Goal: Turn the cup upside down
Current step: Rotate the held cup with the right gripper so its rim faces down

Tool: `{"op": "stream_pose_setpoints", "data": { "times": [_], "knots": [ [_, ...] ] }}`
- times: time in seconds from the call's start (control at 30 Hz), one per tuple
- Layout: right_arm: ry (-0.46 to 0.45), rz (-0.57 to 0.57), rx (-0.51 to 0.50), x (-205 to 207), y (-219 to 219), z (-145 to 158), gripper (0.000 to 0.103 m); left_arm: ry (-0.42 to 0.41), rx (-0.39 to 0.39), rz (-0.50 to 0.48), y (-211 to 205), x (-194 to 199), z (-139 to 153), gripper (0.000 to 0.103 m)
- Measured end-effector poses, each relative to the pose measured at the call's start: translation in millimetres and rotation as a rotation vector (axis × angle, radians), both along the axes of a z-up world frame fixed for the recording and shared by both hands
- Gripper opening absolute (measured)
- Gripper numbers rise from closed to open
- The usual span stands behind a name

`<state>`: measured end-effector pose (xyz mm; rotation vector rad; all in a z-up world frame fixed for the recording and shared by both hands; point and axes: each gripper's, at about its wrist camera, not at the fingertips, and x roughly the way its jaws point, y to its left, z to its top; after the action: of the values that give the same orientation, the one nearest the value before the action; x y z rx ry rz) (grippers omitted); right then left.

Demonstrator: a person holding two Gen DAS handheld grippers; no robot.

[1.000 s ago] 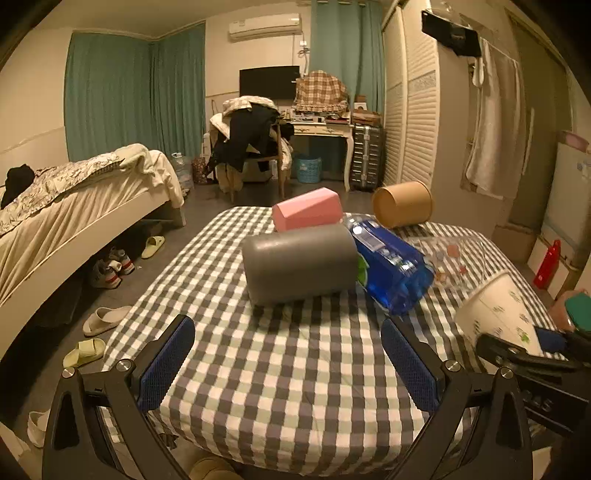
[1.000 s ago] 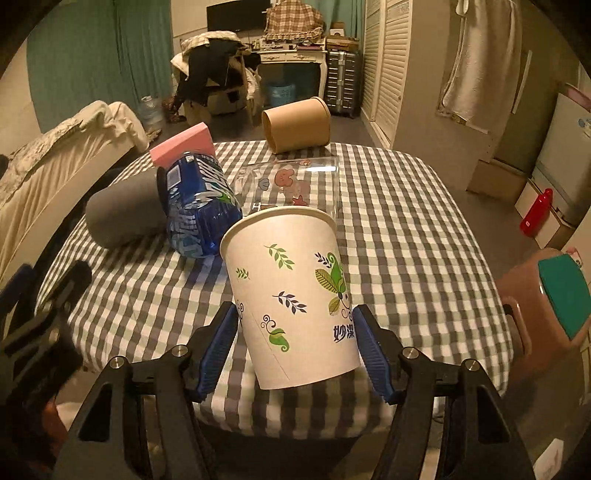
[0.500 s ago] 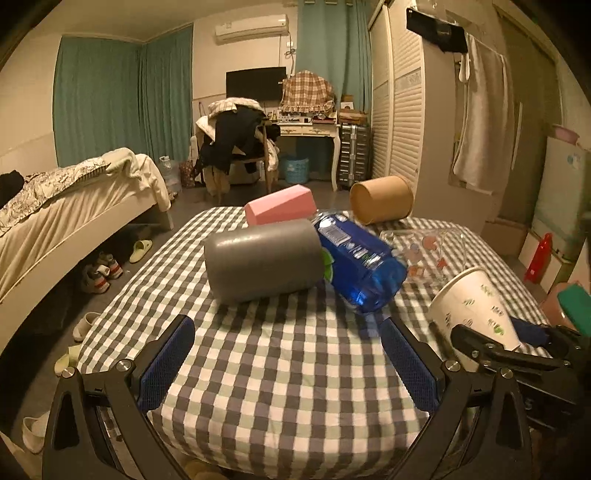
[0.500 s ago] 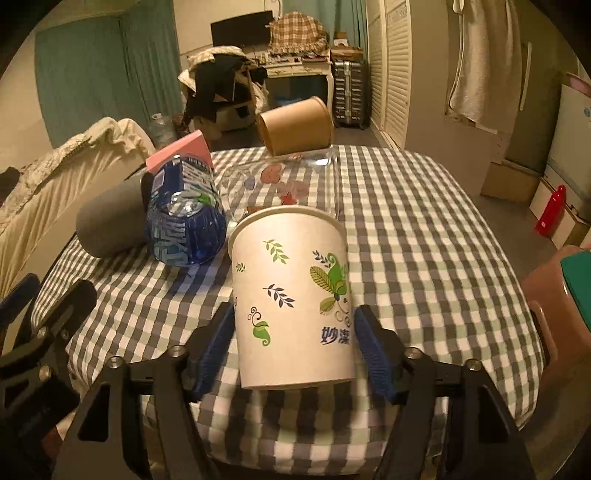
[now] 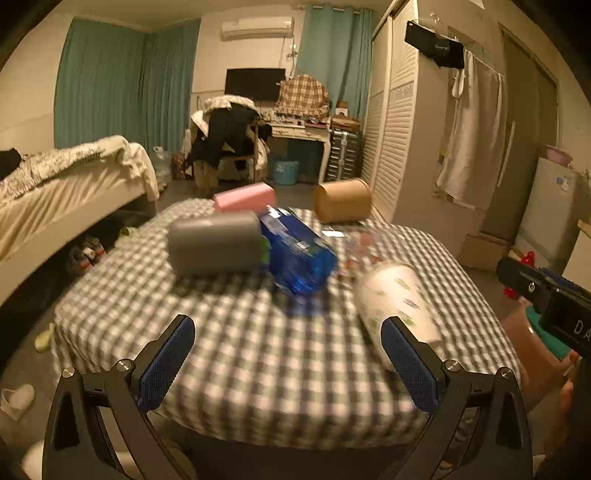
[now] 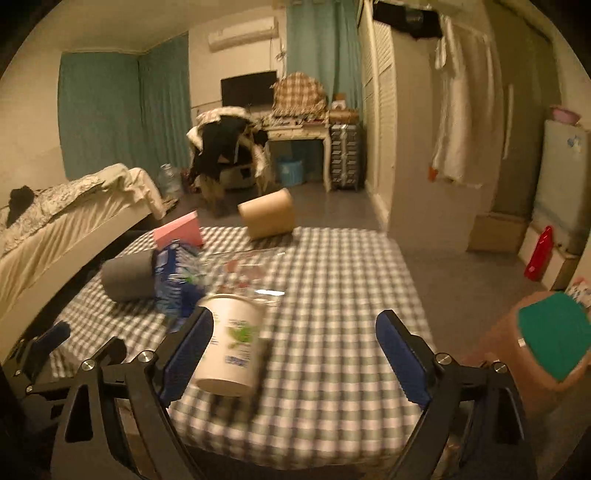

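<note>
At the far left of the room a bed [image 5: 55, 184] with pale rumpled bedding runs along teal curtains [image 5: 107, 81], with shoes on the floor beneath it. Past its foot, a chair heaped with dark clothes [image 5: 225, 136] stands before a white desk [image 5: 299, 131] under a wall-mounted black screen [image 5: 255, 83] and an air conditioner [image 5: 256, 27]. Louvred wardrobe doors [image 5: 391, 122] follow to the right, then a hanging white towel [image 5: 465, 129] and a red bottle [image 6: 539, 253] on the floor.

The table, covered in a grey-and-white checked cloth [image 5: 258, 350], carries a grey cylinder [image 5: 214, 243] lying on its side, a pink block [image 5: 243, 195] behind it, a blue bottle [image 5: 295, 254] lying beside the cylinder, and a brown paper tub [image 5: 341, 201] tipped at the far edge.

The left gripper [image 5: 288, 362] is spread wide with nothing between its pads. The white paper cup [image 6: 231, 347] with leaf print sits tilted on the cloth near the front edge, blurred. The right gripper [image 6: 295, 354] is also spread wide, its left pad just beside the cup, not clamping it. A brown stool with a green top [image 6: 535, 347] stands at the right.
</note>
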<state>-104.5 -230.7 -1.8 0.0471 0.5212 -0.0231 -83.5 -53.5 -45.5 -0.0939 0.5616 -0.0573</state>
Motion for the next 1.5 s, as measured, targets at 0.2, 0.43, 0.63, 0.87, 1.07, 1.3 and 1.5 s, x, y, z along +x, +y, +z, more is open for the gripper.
{"op": "stream_pose_setpoints", "data": {
  "times": [0.2, 0.43, 0.63, 0.87, 1.07, 1.3, 1.5],
  "knots": [
    [0.021, -0.074, 0.032, -1.3, -41.3, -15.9, 0.09, 0.023, -0.008, -0.065, -43.7, -1.0, -15.4, 0.103],
    [0.065, -0.131, 0.062, 3.0, -67.5, -28.1, 0.09, 0.059, -0.017, -0.114, -84.7, 11.0, -33.1, 0.103],
    [0.092, -0.155, 0.074, 1.8, -79.2, -33.6, 0.09, 0.042, 0.04, -0.097, -106.5, 29.9, -46.7, 0.102],
    [0.105, -0.145, 0.076, 4.3, -78.0, -36.2, 0.09, 0.044, 0.081, -0.092, -110.4, 43.3, -57.2, 0.092],
    [0.112, -0.13, 0.06, 6.2, -71.6, -37.6, 0.09, 0.063, 0.071, -0.102, -96.1, 47.2, -53.7, 0.059],
    [0.121, -0.128, 0.046, 7.0, -67.1, -39.1, 0.09, 0.016, 0.087, -0.11, -81.9, 36.0, -29.9, 0.059],
    [0.134, -0.116, 0.034, 9.8, -61.9, -41.1, 0.09, 0.003, 0.077, -0.103, -70.8, 36.9, -12.6, 0.058]
  ]
}}
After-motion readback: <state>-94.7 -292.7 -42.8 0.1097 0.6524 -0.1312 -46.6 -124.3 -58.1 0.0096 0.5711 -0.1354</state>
